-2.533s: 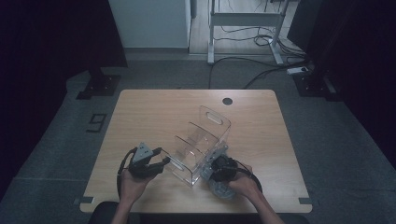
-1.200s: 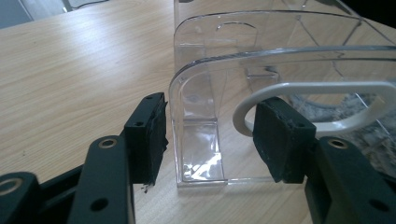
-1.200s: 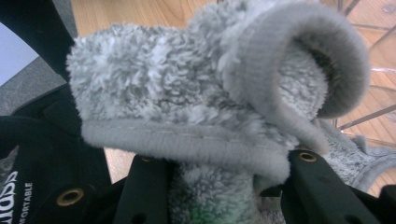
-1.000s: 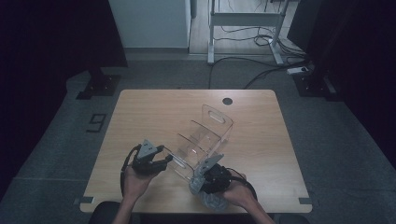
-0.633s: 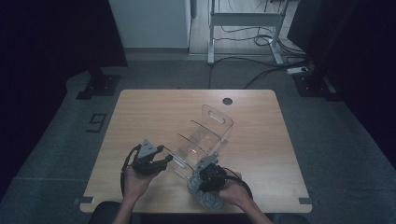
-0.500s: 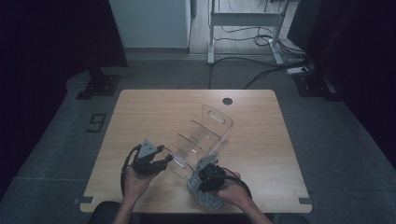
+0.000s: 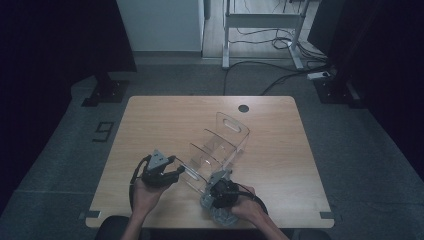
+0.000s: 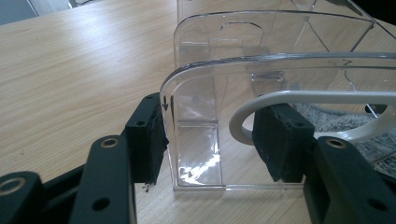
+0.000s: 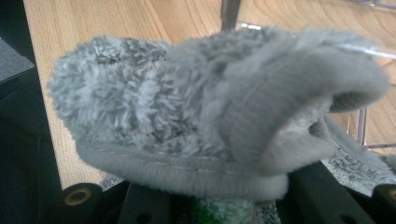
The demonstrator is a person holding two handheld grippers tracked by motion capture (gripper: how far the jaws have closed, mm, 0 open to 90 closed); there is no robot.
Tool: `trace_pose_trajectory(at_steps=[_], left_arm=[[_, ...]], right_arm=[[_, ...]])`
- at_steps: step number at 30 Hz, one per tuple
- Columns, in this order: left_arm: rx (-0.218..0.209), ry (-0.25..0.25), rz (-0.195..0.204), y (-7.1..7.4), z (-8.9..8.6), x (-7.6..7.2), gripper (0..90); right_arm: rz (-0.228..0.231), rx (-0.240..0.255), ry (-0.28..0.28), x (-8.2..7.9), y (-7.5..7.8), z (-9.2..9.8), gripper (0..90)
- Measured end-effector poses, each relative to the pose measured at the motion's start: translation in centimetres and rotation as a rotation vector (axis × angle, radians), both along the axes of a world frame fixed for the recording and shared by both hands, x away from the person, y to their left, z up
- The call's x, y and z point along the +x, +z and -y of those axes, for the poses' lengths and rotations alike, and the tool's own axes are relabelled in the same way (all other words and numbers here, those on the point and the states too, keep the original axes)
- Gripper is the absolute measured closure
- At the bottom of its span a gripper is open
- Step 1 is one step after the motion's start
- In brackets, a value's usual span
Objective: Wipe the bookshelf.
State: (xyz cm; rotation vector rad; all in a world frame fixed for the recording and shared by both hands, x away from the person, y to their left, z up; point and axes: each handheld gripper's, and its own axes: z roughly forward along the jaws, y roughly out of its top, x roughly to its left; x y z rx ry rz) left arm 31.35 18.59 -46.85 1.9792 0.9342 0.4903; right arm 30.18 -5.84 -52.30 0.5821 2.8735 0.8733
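At the table's near edge, the left gripper (image 7: 176,172) clamps the near wall of a clear acrylic organizer (image 7: 218,145), steadying it, while the right gripper (image 7: 216,192), closed on a grey fuzzy slipper (image 9: 205,112), should ease it squarely into the near compartment.

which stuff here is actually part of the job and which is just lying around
In the job:
- clear plastic rack, its near end wall between the left gripper jaws
- grey fluffy slipper, held in the right gripper

Just lying about:
- white desk frame on the floor behind the table
- cables on the floor
- floor marker shaped like a 9
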Motion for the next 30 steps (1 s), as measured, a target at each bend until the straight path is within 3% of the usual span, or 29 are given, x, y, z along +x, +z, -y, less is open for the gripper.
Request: trace_pose_trajectory(at_steps=[7, 12, 22, 30], left_arm=[[0.001, -0.003, 0.005, 0.0, -0.1, 0.0, 45.0], [0.001, -0.006, 0.008, 0.0, -0.2, 0.1, 44.9], [-0.002, -0.008, 0.011, -0.1, -0.2, 0.1, 43.4], [-0.004, -0.01, 0.011, -0.1, -0.2, 0.1, 44.4]], right_arm=[[0.003, -0.007, 0.009, -0.2, 0.4, 0.3, 65.6], [-0.005, 0.007, -0.001, -0.4, 1.4, 1.6, 65.6], [0.014, 0.039, -0.08, 0.5, 3.4, 5.2, 65.8], [0.031, 0.077, -0.187, 1.8, 5.1, 8.6, 65.8]])
